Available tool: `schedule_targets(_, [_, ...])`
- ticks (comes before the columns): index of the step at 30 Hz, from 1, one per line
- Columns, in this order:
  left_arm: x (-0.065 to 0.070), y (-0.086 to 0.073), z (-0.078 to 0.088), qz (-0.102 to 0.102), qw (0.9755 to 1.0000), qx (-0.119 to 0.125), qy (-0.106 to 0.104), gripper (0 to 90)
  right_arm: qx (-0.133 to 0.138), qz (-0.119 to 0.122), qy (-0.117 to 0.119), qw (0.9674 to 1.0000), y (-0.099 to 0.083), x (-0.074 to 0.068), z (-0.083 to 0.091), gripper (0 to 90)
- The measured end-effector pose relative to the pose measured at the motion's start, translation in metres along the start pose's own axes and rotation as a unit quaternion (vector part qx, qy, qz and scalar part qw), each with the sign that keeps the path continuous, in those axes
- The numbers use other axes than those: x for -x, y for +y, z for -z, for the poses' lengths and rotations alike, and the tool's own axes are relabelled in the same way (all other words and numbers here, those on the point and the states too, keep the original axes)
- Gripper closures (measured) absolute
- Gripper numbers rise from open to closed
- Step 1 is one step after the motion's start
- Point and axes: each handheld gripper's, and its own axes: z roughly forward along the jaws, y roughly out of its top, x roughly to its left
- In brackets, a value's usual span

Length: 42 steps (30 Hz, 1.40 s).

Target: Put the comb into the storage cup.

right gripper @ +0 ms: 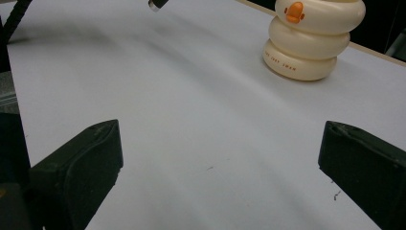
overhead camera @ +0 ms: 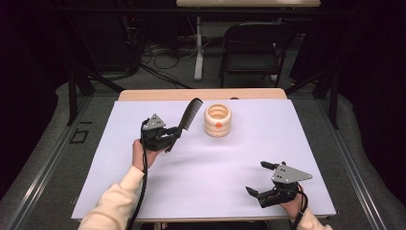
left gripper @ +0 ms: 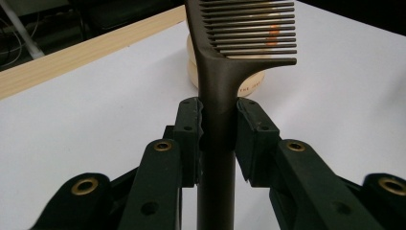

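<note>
The left gripper (overhead camera: 173,136), centre-left, is clamping the comb (overhead camera: 190,114) upward; the right gripper (overhead camera: 261,179), lower right, is resting wide open; the left gripper view is revealing the comb's handle pinched between the jaws.

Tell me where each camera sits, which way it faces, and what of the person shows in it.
High view: above the person's side, looking forward and down on the table; both forearms, left hand-held gripper and right hand-held gripper show.
Left gripper view: rides that gripper, looking along jaws clamped on the comb toward the cream holder.
Right gripper view: rides the right hand-held gripper, looking between wide-open jaws across the table.
Shared: the cream holder shows in all three.
</note>
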Motion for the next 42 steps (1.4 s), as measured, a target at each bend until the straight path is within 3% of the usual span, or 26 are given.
schedule_targets(27, [-0.003,0.01,-0.014,0.014,0.9993,0.032,0.01,72.6,0.001,-0.002,-0.001,1.0,0.0,0.0,0.001,0.8])
schedule_targets(42, [-0.003,0.017,-0.022,0.016,0.9992,0.035,0.008,72.6,0.002,-0.003,-0.002,1.0,0.0,0.0,0.001,0.8])
